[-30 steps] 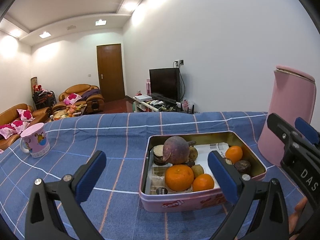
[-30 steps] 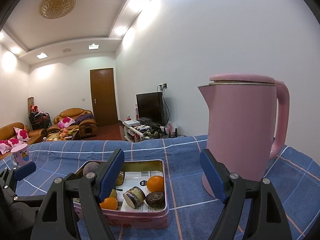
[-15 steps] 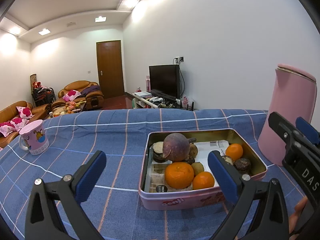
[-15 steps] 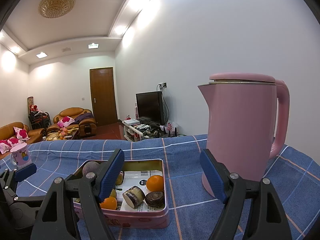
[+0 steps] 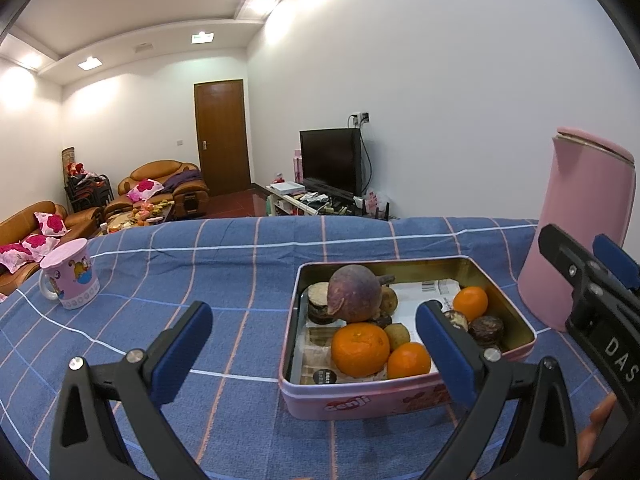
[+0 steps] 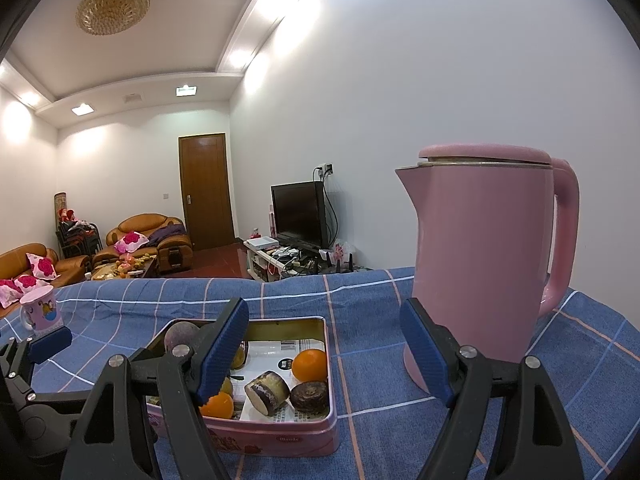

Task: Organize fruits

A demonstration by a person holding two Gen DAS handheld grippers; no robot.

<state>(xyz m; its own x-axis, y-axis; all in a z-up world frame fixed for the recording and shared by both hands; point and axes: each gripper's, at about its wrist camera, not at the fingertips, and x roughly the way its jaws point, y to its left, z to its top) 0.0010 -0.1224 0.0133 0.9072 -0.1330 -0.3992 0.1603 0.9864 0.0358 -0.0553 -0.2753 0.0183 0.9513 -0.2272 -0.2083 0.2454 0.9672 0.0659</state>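
Here, both the left gripper [image 5: 312, 344] and right gripper [image 6: 324, 344] are gaping apart, hovering at six o'clock of the tin [image 5: 496, 276] holding fruits [image 5: 360, 349].

A home living room is showing itself here. Tan leather sofas [image 5: 38, 224] carrying pink flowered cushions [image 5: 145, 189] are lining the far left side, and a low coffee table [image 5: 138, 218] crowded with fruit and snacks is standing between them. A brown wooden door [image 5: 221, 136] is closing off the far wall, and a dark flat television [image 5: 330, 160] is sitting on a low white stand [image 5: 304, 200] cluttered with cables and small boxes. A gold ornamental ceiling light [image 6: 113, 7] is hanging overhead. Nearer, a blue checked cloth [image 5: 224, 264] is covering the table, where a pink cartoon mug [image 5: 72, 274] and a pink electric kettle [image 6: 486, 260] are standing
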